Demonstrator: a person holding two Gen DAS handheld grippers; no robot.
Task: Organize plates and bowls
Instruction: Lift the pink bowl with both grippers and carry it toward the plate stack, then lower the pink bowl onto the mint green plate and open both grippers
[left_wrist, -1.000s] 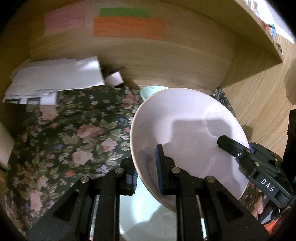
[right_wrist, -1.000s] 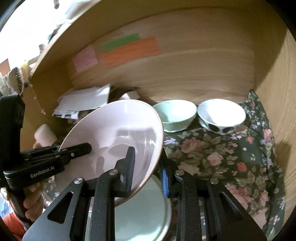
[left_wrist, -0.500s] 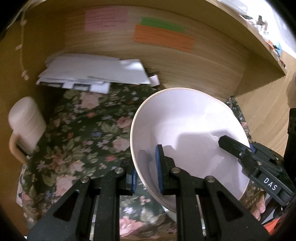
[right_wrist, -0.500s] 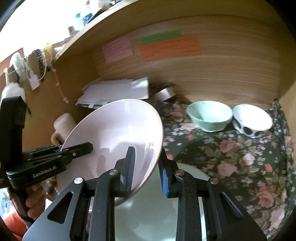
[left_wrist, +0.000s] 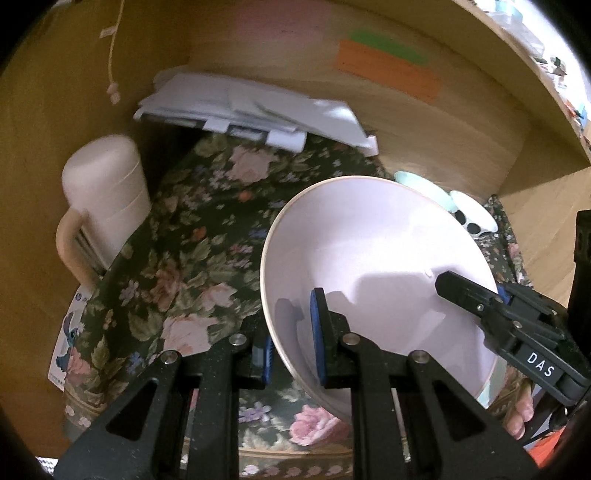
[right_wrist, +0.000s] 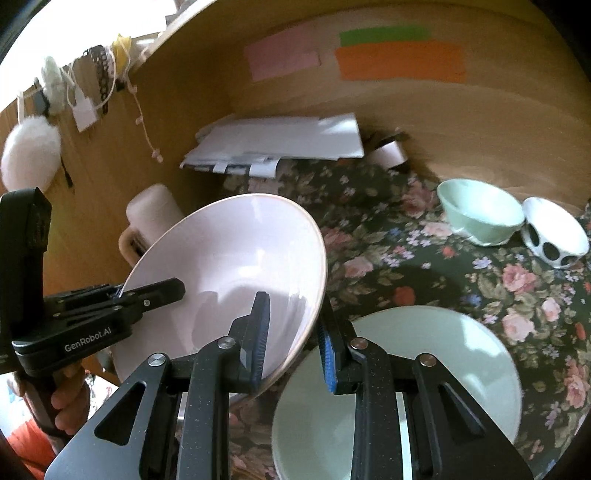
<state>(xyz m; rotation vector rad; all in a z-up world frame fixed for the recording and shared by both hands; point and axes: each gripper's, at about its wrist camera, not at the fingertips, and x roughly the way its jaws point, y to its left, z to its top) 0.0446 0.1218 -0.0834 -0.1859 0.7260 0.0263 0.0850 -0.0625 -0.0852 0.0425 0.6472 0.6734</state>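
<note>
Pink plate (left_wrist: 369, 258) rim — pinched by both tongs — over floral cloth (left_wrist: 192, 258).

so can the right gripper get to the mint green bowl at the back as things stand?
Probably not yet. The right gripper is shut on the pink plate's rim, shared with the left gripper. The floral cloth leading to the mint green bowl looks clear.
</note>
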